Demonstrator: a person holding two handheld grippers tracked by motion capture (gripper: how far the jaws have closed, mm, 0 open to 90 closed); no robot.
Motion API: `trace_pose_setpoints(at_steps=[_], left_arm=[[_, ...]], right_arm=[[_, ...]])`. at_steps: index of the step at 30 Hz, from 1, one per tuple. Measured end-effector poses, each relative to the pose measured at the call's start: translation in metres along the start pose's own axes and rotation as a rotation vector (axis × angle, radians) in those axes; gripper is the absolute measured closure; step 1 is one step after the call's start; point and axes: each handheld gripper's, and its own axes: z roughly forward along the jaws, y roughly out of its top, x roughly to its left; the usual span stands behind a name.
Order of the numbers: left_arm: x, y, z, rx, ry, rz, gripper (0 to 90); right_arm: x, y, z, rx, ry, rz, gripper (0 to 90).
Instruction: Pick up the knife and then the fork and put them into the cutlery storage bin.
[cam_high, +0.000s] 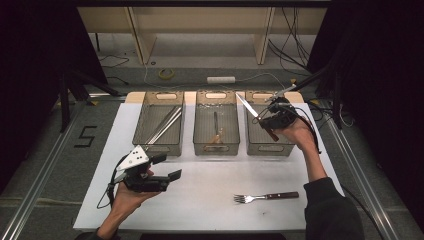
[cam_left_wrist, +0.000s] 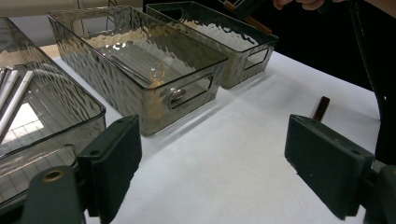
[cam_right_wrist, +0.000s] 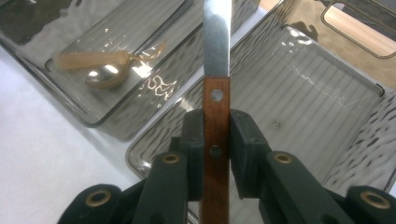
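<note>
My right gripper (cam_high: 272, 120) is shut on the wooden handle of a table knife (cam_high: 248, 107) and holds it above the right clear bin (cam_high: 256, 145). The blade points up and to the left in the high view. In the right gripper view the knife (cam_right_wrist: 217, 93) stands straight up between the pads of my right gripper (cam_right_wrist: 217, 149), with the bin's bare floor (cam_right_wrist: 317, 88) below. My left gripper (cam_high: 169, 167) lies low over the white table at the near left, open, nothing between its pads (cam_left_wrist: 114, 158). A wooden-handled fork (cam_high: 265, 197) lies on the table at the near right.
Three clear bins stand in a row at the back of the white table (cam_high: 210, 200). The left bin (cam_high: 150, 150) holds long silver utensils (cam_high: 165, 125). The middle bin (cam_high: 216, 149) holds a spoon (cam_right_wrist: 105, 74). Black curtains flank the table.
</note>
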Motion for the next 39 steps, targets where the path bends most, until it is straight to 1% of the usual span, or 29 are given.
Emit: trace_pose_setpoints(at_steps=[3,9,14,17,20,24,26,27,39], left_arm=[[0.0,0.0,0.0,0.0,0.001,0.001,18.4],[0.0,0.0,0.0,0.001,0.0,-0.001,18.4],[0.0,0.0,0.0,-0.001,0.002,-0.001,18.4],[0.0,0.0,0.0,-0.001,0.003,-0.002,18.4],[0.0,0.0,0.0,-0.001,0.002,-0.001,18.4],[0.0,0.0,0.0,-0.001,0.003,0.0,18.4],[0.0,0.0,0.0,-0.001,0.003,0.0,18.4],[0.0,0.0,0.0,-0.001,0.003,0.0,18.4],[0.0,0.0,0.0,-0.002,0.004,0.002,18.4]], right_arm=[[-0.003,0.001,0.001,-0.003,-0.001,0.011,77.2],[-0.011,0.002,0.002,-0.017,-0.012,0.05,77.2],[-0.02,0.0,0.006,-0.004,-0.033,0.077,77.2],[-0.026,-0.002,0.007,-0.005,-0.04,0.106,77.2],[-0.029,-0.003,0.01,0.002,-0.049,0.122,77.2],[-0.031,-0.004,0.014,0.003,-0.06,0.133,77.2],[-0.032,-0.005,0.016,0.005,-0.06,0.151,77.2],[-0.032,-0.006,0.018,0.008,-0.06,0.15,77.2],[-0.028,-0.012,0.036,0.025,-0.062,0.187,77.2]])
